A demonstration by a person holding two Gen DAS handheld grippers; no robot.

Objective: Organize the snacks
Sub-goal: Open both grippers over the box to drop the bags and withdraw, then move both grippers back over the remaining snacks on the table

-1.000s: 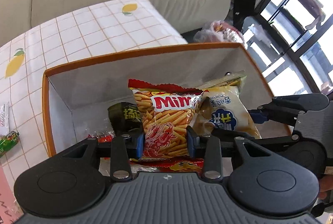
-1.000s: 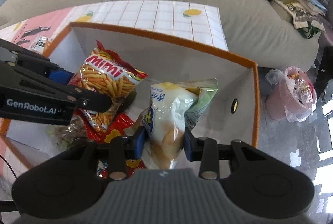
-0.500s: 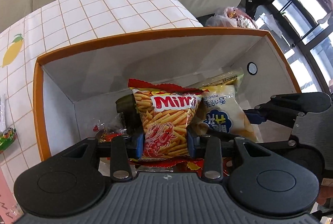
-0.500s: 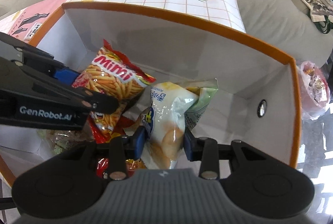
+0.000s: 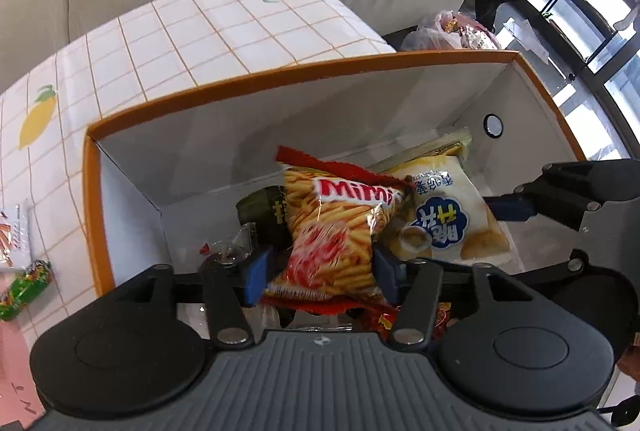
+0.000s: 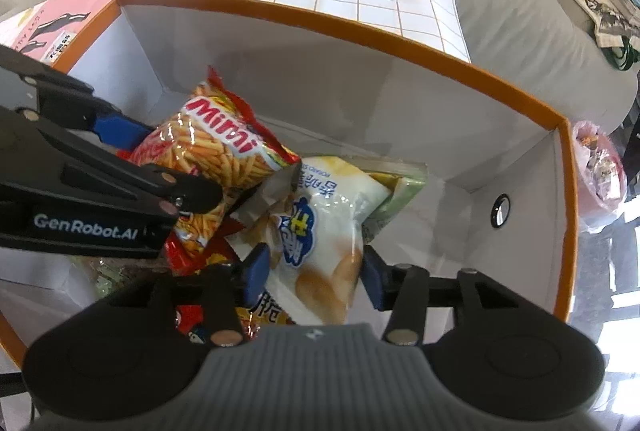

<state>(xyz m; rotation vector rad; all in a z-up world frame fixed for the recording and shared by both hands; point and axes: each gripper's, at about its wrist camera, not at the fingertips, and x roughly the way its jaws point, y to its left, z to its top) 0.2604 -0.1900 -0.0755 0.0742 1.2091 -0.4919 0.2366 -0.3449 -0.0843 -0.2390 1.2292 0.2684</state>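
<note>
Snacks go into the box (image 5: 90,191) at the worktop's edge: left hand-held gripper (image 5: 320,271) opening off the Mimi bag (image 5: 336,231), right hand-held gripper (image 6: 310,279) opening off the white bag (image 6: 320,239) (both apparently released, pads clear).

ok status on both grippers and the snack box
Left gripper opening, Mimi bag between jaws. Right gripper opening around white chip bag. Both bags inside box. Nothing blocking.
</note>
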